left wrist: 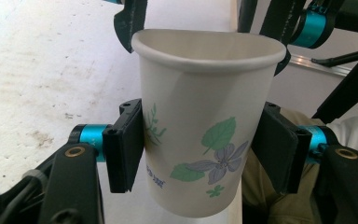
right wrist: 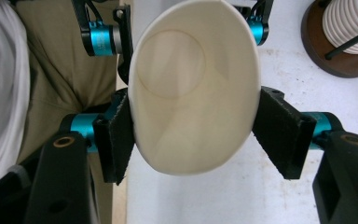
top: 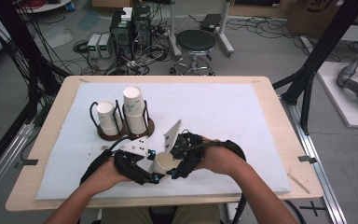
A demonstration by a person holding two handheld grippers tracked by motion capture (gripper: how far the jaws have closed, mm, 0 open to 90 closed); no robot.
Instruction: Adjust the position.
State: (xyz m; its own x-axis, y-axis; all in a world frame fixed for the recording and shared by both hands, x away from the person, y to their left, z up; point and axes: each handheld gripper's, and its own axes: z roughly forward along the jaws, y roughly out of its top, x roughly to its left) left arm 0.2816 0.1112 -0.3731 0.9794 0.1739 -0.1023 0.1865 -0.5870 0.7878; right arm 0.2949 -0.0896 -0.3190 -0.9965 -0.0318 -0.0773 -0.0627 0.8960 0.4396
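Note:
A white paper cup (top: 164,162) with a leaf and flower print (left wrist: 205,121) is held above the white mat near the table's front edge. Both grippers grip it at once. My left gripper (top: 154,165) comes in from the left, and its pads (left wrist: 128,144) press on the cup's lower wall from both sides (left wrist: 205,149). My right gripper (top: 173,162) comes in from the right and is shut on the cup (right wrist: 193,88) near its rim, squeezing the mouth into an oval (right wrist: 193,135). The cup's inside looks empty.
Two brown wire cup holders stand at the mat's left centre: one holds a single cup (top: 107,116), the other a taller stack of cups (top: 134,109), whose base (right wrist: 340,56) lies close in the right gripper view. The white mat (top: 223,112) covers the table. The table's front edge is just below the hands.

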